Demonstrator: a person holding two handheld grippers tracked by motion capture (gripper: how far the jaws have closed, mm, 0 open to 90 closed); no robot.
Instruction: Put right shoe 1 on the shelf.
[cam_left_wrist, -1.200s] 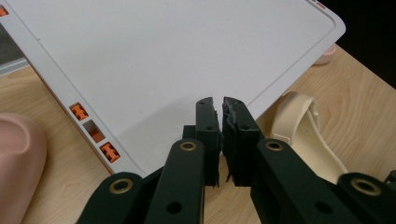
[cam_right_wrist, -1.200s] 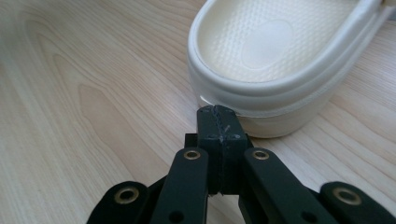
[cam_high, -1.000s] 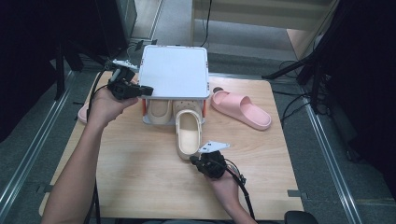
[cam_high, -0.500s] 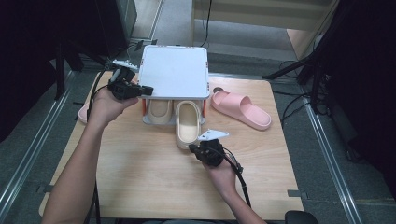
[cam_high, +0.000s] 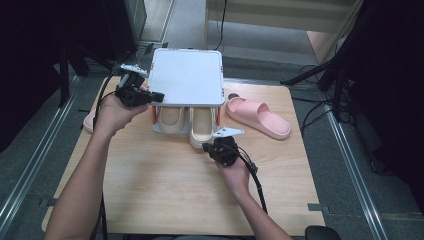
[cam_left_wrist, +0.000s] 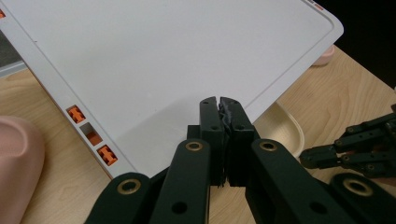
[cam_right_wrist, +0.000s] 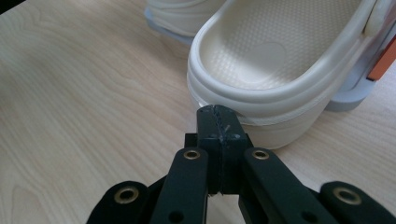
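High view: a white shoe rack (cam_high: 186, 76) stands at the 12 o'clock side of the wooden desk (cam_high: 150, 190), its flat top hiding most of the shelf below. Two cream clogs lie side by side under it; the right cream clog (cam_high: 201, 129) now sits with most of its length inside the rack, only its heel poking out toward 6 o'clock, whereas a second ago it lay out on the desk in front of the rack and half a second ago it was only partly in. The left cream clog (cam_high: 170, 119) has not moved. The right gripper (cam_high: 216, 146), jaws pressed together and empty, has travelled toward 12 o'clock with the clog and its tip sits at the heel. The left gripper (cam_high: 155, 96) rests at the rack's 9 o'clock edge, jaws together, in the same spot as before. A pink slide (cam_high: 257, 117) lies at 3 o'clock of the rack, unmoved; another pink slide (cam_high: 90, 121) peeks out at 9 o'clock behind the left hand.

Left gripper view: the left gripper (cam_left_wrist: 220, 101) is closed, its tips over the corner of the rack's white top (cam_left_wrist: 163, 60); whether they touch it I cannot tell.

Right gripper view: the right gripper (cam_right_wrist: 218, 114) is closed on nothing, its tip against the clog's heel rim (cam_right_wrist: 261, 100)
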